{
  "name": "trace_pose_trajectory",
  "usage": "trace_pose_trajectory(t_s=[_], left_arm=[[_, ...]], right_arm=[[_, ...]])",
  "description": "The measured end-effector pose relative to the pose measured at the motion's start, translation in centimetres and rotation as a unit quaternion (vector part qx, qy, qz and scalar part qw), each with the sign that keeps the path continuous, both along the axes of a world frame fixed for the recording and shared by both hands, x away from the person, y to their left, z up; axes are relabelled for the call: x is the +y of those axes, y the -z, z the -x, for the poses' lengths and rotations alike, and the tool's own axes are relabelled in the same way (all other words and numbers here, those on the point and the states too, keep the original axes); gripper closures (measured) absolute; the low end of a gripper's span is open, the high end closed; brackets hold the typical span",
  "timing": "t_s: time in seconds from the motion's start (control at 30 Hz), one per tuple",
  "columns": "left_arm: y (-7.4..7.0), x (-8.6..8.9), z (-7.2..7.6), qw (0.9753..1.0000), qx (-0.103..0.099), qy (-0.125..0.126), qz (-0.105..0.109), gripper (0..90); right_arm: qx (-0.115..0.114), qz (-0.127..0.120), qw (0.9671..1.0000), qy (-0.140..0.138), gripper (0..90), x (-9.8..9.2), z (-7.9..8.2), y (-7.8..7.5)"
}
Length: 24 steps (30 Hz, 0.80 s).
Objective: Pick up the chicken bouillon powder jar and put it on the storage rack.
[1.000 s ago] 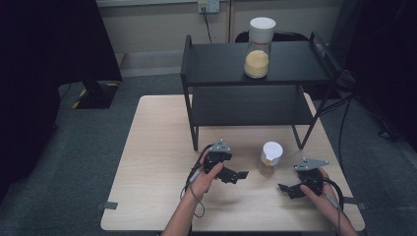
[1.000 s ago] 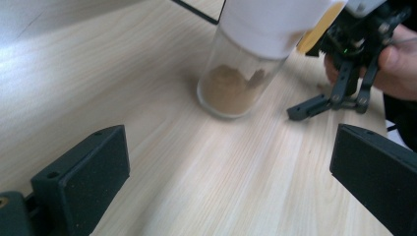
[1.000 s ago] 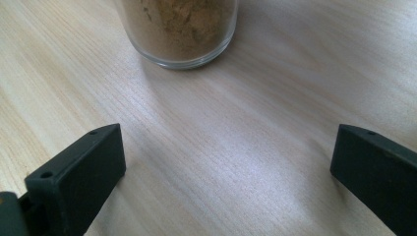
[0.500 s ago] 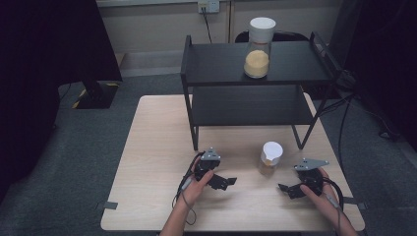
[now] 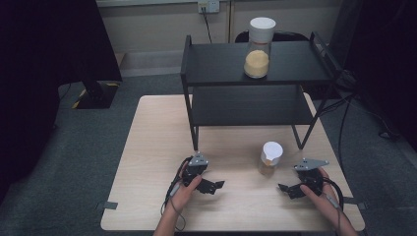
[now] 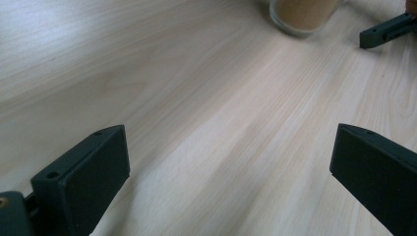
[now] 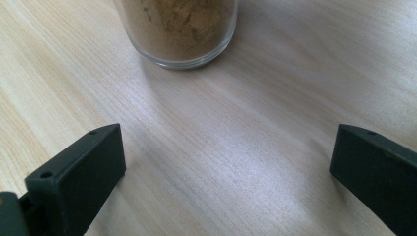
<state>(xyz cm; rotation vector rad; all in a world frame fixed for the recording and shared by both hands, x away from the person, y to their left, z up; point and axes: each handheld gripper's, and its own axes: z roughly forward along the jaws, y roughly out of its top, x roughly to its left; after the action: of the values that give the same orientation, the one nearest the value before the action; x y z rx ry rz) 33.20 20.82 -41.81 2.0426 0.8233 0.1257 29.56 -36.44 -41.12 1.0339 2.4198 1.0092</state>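
Worktop pale, jar (image 5: 270, 158) waiting between both claws.
Right claw (image 5: 287, 190) and left claw (image 5: 216, 186) gape wide; glass looks slippery, fragile: grip mid-body.

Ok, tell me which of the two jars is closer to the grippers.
The short jar with brown powder, standing on the table between the left gripper and right gripper. The tall jar of yellow grains stands far back atop the black shelf.
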Motion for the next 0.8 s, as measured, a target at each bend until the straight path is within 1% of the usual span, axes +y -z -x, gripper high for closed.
trace_pose_trajectory(t_s=[0.13,0.23,0.3,0.37,0.43,0.6,0.63,0.7,0.8], left_arm=[[0.0,0.8,0.5,0.9999,0.001,-0.01,-0.005,1.3],[0.0,1.2,0.8,0.9998,0.0,-0.017,-0.014,1.3],[0.1,1.6,1.1,0.9996,0.0,-0.024,-0.014,1.4],[0.0,1.9,1.4,0.9994,-0.003,-0.025,-0.025,1.4],[0.0,2.0,1.8,0.9987,-0.005,-0.032,-0.039,1.4],[0.0,2.7,2.4,0.9976,-0.006,-0.041,-0.056,1.6],[0.0,2.7,2.6,0.9971,-0.01,-0.044,-0.062,1.6],[0.2,3.0,2.9,0.9969,-0.013,-0.049,-0.06,1.6],[0.2,3.1,3.2,0.9959,-0.023,-0.05,-0.072,1.3]], right_arm=[[0.0,0.0,1.0,0.0,0.0,0.0,0.0,0.0],[0.0,0.0,1.0,0.0,0.0,0.0,0.0,0.0],[0.0,0.0,1.0,0.0,0.0,0.0,0.0,0.0],[0.0,0.0,1.0,0.0,0.0,0.0,0.0,0.0],[0.0,0.0,1.0,0.0,0.0,0.0,0.0,0.0],[0.0,0.0,1.0,0.0,0.0,0.0,0.0,0.0],[0.0,0.0,1.0,0.001,0.0,0.0,0.0,0.0],[0.0,0.0,1.0,0.001,0.0,0.0,0.1,0.0],[0.0,0.0,1.0,0.002,0.0,0.0,0.1,0.0]])
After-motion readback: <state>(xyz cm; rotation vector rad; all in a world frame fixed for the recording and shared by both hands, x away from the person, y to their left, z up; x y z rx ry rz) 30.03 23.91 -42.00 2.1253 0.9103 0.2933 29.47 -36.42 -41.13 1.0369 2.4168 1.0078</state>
